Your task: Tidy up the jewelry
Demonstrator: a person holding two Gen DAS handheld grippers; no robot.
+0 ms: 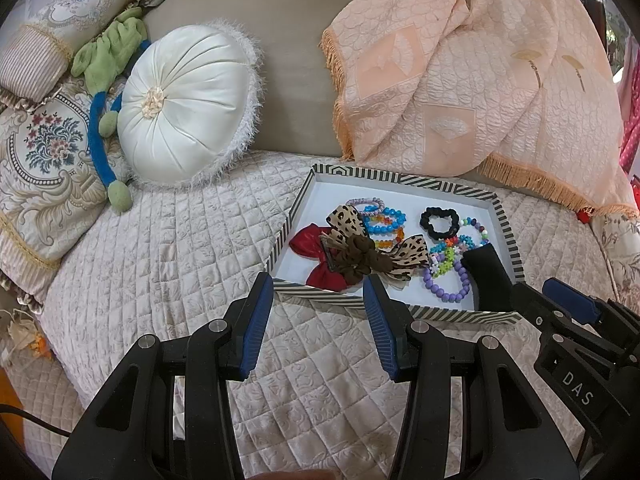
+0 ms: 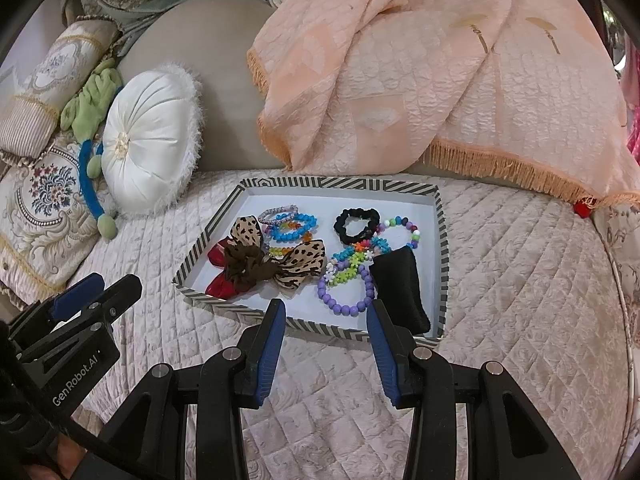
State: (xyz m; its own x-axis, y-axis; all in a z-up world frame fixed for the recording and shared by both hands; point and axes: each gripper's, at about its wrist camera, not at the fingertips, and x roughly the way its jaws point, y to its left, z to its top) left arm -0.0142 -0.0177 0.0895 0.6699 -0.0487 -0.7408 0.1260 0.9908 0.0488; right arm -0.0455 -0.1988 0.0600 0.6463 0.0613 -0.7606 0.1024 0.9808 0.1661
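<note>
A striped-rim tray [image 1: 505,216] [image 2: 443,240] lies on the quilted bed. It holds a leopard bow [image 1: 404,256] [image 2: 300,260], a brown scrunchie [image 1: 356,258] [image 2: 244,266], a red bow [image 1: 306,242] [image 2: 220,286], a black scrunchie [image 1: 438,222] [image 2: 356,224], a purple bead bracelet [image 1: 448,286] [image 2: 346,294], several colourful bracelets [image 1: 384,220] [image 2: 292,228] and a black pouch [image 1: 486,276] [image 2: 400,288]. My left gripper [image 1: 320,304] is open and empty, short of the tray's near rim. My right gripper [image 2: 326,328] is open and empty at the near rim.
A round white cushion [image 1: 188,104] [image 2: 150,144], embroidered pillows [image 1: 44,160] and a green-and-blue plush [image 1: 104,80] lie at the left. A peach fringed blanket [image 1: 480,80] [image 2: 440,80] hangs behind the tray. Each gripper shows in the other's view [image 1: 568,320] [image 2: 80,304].
</note>
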